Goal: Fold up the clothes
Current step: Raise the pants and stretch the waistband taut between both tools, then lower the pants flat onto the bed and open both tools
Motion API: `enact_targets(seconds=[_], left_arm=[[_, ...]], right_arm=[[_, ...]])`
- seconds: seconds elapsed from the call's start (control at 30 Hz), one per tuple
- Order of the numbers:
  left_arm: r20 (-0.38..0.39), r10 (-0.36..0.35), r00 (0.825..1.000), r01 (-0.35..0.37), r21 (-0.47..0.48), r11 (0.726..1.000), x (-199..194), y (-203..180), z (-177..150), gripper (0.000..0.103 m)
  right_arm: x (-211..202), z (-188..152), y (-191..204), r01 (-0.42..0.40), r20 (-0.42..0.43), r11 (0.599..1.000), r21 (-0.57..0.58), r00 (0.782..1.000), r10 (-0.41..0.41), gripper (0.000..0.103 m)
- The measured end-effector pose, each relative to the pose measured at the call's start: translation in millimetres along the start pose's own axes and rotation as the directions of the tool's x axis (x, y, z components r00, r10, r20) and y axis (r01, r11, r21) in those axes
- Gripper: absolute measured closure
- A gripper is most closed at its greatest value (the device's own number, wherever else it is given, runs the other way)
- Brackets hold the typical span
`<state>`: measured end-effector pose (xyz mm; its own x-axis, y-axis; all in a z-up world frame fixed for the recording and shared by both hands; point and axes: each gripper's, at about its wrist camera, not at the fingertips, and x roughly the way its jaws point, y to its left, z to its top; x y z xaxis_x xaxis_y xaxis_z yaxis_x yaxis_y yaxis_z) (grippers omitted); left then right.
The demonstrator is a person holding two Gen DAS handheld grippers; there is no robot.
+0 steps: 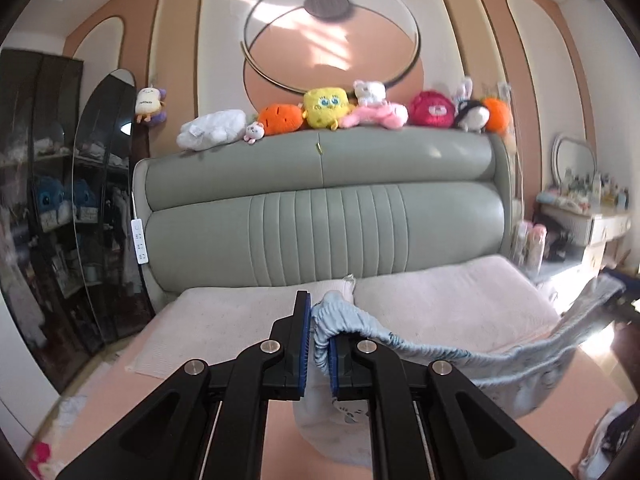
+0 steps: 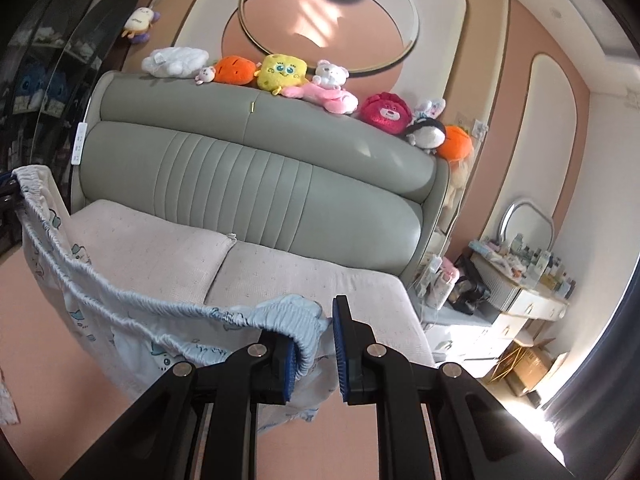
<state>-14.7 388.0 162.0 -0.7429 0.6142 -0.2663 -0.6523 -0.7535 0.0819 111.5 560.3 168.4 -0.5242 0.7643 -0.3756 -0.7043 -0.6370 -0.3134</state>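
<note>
A pair of light blue printed shorts with an elastic waistband [image 1: 460, 354] hangs stretched between my two grippers above the pink bed sheet [image 1: 180, 376]. My left gripper [image 1: 319, 354] is nearly closed, with one end of the waistband bunched between its blue pads. In the right wrist view the shorts [image 2: 132, 320] sag leftward toward the left gripper at the frame's left edge. My right gripper [image 2: 316, 350] stands a little apart, with the other waistband end draped over its left pad [image 2: 289, 364].
Two pale pink pillows [image 1: 448, 300] lie against the grey-green padded headboard [image 1: 320, 208], which has several plush toys [image 1: 326, 106] on top. A dark glass wardrobe [image 1: 44, 220] stands left; a dressing table [image 2: 524, 296] right. Other clothes lie at the bed's right edge [image 1: 612, 436].
</note>
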Motion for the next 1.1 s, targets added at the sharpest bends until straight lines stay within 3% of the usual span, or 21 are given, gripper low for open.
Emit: enact_targets(seconds=[0.1, 0.23, 0.37, 0.53, 0.63, 0.73, 0.97, 1.1], left_arm=[[0.008, 0.018, 1.0, -0.019, 0.026, 0.999, -13.5, -1.6, -33.3, 0.097], [-0.047, 0.029, 0.998, -0.026, 0.069, 0.997, -33.3, -5.4, -95.5, 0.097], [-0.16, 0.043, 0.986, -0.024, 0.115, 0.993, -52.3, -8.3, -167.3, 0.097], [-0.29, 0.032, 0.956, -0.01, 0.08, 0.997, -66.8, -4.7, -228.4, 0.097], [-0.337, 0.016, 0.941, 0.0, 0.048, 0.999, -74.0, -3.6, -253.8, 0.097], [-0.373, 0.016, 0.928, 0.007, 0.059, 0.998, -79.4, -9.8, -274.8, 0.097], [-0.424, -0.009, 0.906, 0.044, 0.073, 0.996, -93.4, -20.7, -307.1, 0.097], [-0.49, -0.003, 0.872, 0.056, 0.093, 0.994, -97.0, -22.9, -333.3, 0.097]], right_arm=[[5.3, -27.3, 5.5, -0.04, -0.037, 0.999, 0.026, 0.998, 0.041, 0.09], [6.0, -87.9, 25.5, -0.102, -0.119, 0.994, 0.027, 0.987, 0.104, 0.09], [-2.2, -156.3, 46.5, -0.165, -0.226, 0.986, 0.023, 0.96, 0.166, 0.09], [-18.4, -222.0, 66.0, -0.239, -0.336, 0.97, 0.032, 0.912, 0.236, 0.09], [-29.5, -253.2, 75.5, -0.249, -0.376, 0.968, 0.004, 0.897, 0.232, 0.09], [-34.4, -279.4, 79.1, -0.264, -0.43, 0.964, 0.016, 0.869, 0.245, 0.09], [-40.4, -309.9, 75.1, -0.26, -0.492, 0.964, 0.048, 0.834, 0.249, 0.09], [-46.0, -331.5, 82.0, -0.282, -0.526, 0.958, 0.048, 0.808, 0.264, 0.09]])
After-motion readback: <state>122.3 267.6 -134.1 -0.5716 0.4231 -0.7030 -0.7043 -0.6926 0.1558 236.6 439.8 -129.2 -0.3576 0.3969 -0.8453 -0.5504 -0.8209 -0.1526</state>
